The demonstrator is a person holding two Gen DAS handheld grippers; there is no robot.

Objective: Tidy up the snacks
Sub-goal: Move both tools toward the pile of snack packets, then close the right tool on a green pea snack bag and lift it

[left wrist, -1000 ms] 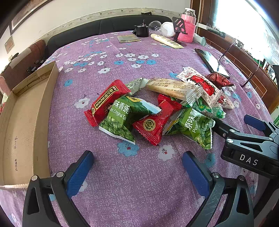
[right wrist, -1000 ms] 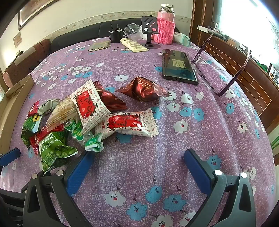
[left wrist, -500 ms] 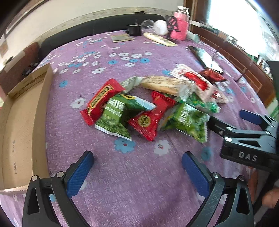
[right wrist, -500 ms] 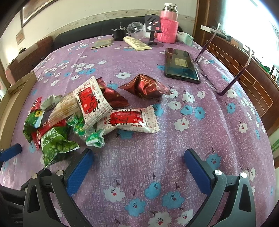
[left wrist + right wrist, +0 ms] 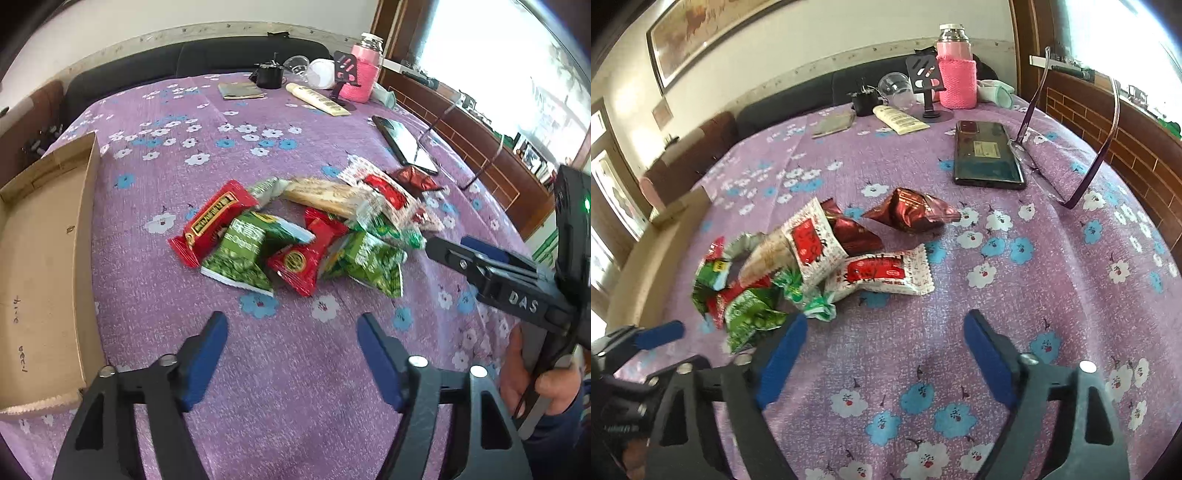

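Progress: nothing sorted yet, by my reckoning; the snacks [image 5: 295, 236] lie in one loose heap mid-table on the purple cloth [image 5: 295, 387], and the box [image 5: 40, 258] at my left shows a bare floor as far as it is in view.

Left gripper [image 5: 291, 350]: fingers spread wide, holding nothing, hovering just short of the heap; nearest to it the green pack [image 5: 240, 254] and a red pack [image 5: 299, 258].

Right gripper [image 5: 884, 354]: fingers likewise wide and empty; heap ahead and to its left, a white pack [image 5: 882, 273] the closest piece; a maroon pack [image 5: 908, 212] lies slightly apart toward the phone [image 5: 986, 155].

Remaining: every packet to be lifted and placed, presumably into the box; the whole job is still ahead.

Not for sorting: phone, glasses [image 5: 1071, 147], pink flask [image 5: 955, 70], tube [image 5: 899, 119] and small clutter at the far edge.

Hidden or unclear: the box's near and left parts are cut off by the frame, so its full contents are unconfirmed; packets overlap, so the count is uncertain, perhaps ten or so; the heap's right side is motion-blurred in the left view and its left side in the right view; print on the wrappers mostly unreadable; the long tan pack [image 5: 325, 194] is half covered by others.
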